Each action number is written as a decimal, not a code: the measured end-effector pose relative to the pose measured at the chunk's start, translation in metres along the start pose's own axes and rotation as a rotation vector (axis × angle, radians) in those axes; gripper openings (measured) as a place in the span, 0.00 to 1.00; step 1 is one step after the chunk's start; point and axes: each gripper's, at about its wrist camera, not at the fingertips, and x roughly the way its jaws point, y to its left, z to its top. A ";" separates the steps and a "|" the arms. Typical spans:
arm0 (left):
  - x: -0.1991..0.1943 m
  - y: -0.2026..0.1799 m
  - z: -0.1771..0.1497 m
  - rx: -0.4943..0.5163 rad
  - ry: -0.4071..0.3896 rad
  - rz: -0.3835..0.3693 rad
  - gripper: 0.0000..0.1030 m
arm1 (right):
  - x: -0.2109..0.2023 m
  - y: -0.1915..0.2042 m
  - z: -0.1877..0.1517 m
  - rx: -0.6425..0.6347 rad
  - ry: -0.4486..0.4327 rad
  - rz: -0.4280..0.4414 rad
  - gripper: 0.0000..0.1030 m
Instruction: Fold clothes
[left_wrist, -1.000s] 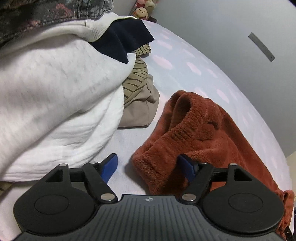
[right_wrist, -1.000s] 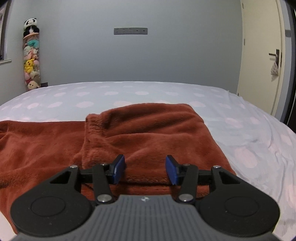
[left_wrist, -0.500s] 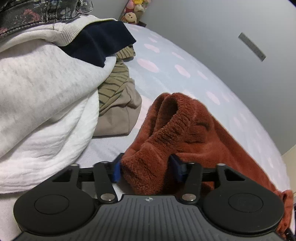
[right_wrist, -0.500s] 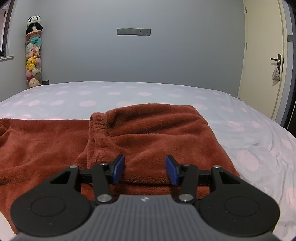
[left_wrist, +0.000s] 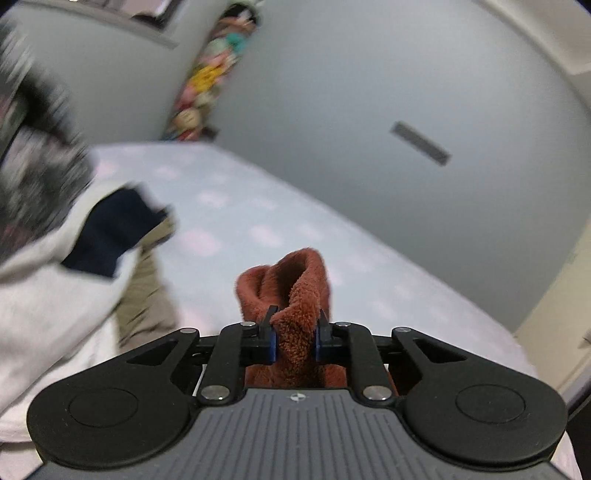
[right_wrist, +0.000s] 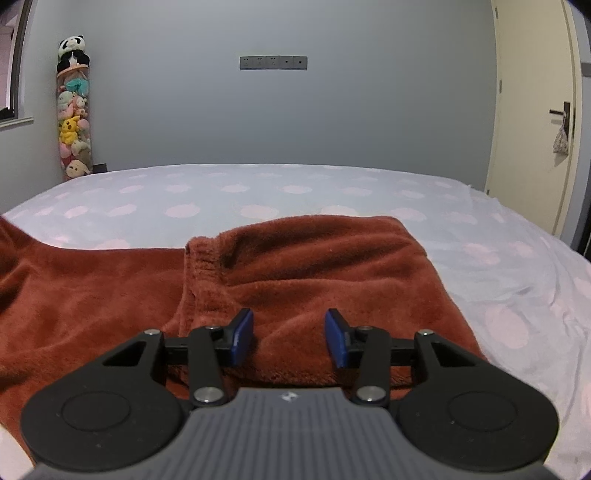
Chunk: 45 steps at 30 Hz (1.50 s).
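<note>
Two grippers: left gripper (left_wrist: 294, 338) clenched on fleece garment (right_wrist: 314, 266) end, lifted; right gripper (right_wrist: 289, 338) spread above it. Next: carry fold over.

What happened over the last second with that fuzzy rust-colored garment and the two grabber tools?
The left gripper closed on an end of the rust fleece garment and lifted it off the bed, swinging away from the clothes pile. The right gripper stayed open over the folded part, barely moving.

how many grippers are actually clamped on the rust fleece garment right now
1. The left gripper is shut on a bunched end of the rust-brown fleece garment; the right gripper hangs open above its folded part.
</note>
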 end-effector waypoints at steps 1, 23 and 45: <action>-0.003 -0.014 0.004 0.020 -0.009 -0.022 0.14 | 0.000 -0.001 0.001 0.004 0.003 0.008 0.45; 0.053 -0.334 -0.054 0.475 0.047 -0.357 0.13 | -0.018 -0.123 0.019 0.321 0.029 0.018 0.43; 0.130 -0.395 -0.198 0.553 0.549 -0.531 0.30 | 0.015 -0.172 -0.001 0.495 0.160 -0.012 0.40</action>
